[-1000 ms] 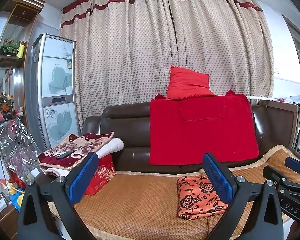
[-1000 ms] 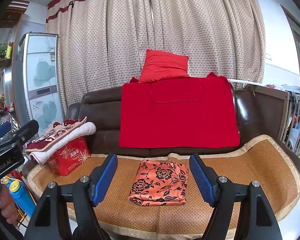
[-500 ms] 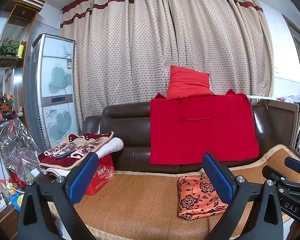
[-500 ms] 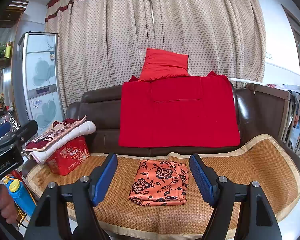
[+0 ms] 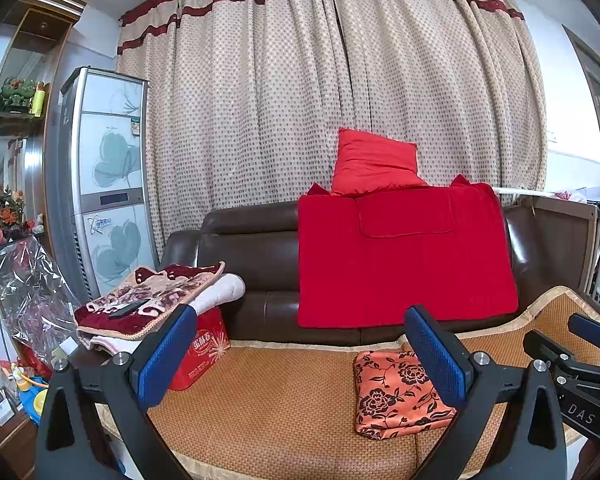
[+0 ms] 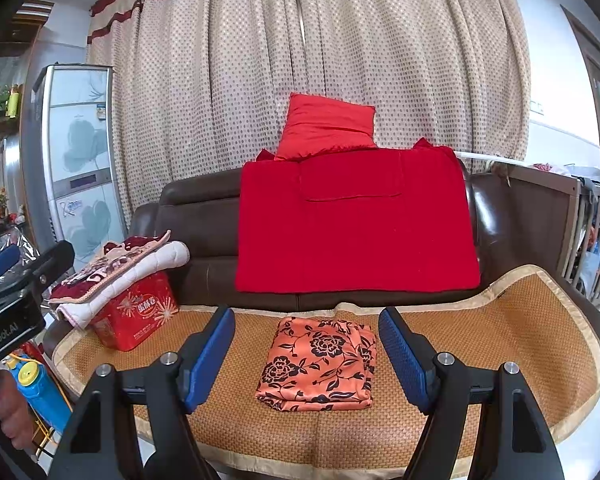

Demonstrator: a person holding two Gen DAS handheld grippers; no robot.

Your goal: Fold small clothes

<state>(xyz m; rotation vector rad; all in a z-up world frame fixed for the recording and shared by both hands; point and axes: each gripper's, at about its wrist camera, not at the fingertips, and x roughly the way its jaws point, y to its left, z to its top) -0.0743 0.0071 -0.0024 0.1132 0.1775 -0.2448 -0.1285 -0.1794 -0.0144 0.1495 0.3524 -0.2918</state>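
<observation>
Woven sofa mat point(image 6: 500, 320) bears folded floral garment point(image 6: 320, 364) — both grippers gape; empty.

Bright even light, sharp focus, fisheye bending, dark corners.

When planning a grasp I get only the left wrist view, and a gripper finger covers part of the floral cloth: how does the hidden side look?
Observer: The right wrist view shows the whole cloth. It is a folded rectangle lying flat on the mat, with layers showing along its right edge.
Operator: And the right gripper? I see only one pad of it.
Observer: The right gripper is open and holds nothing.
</observation>
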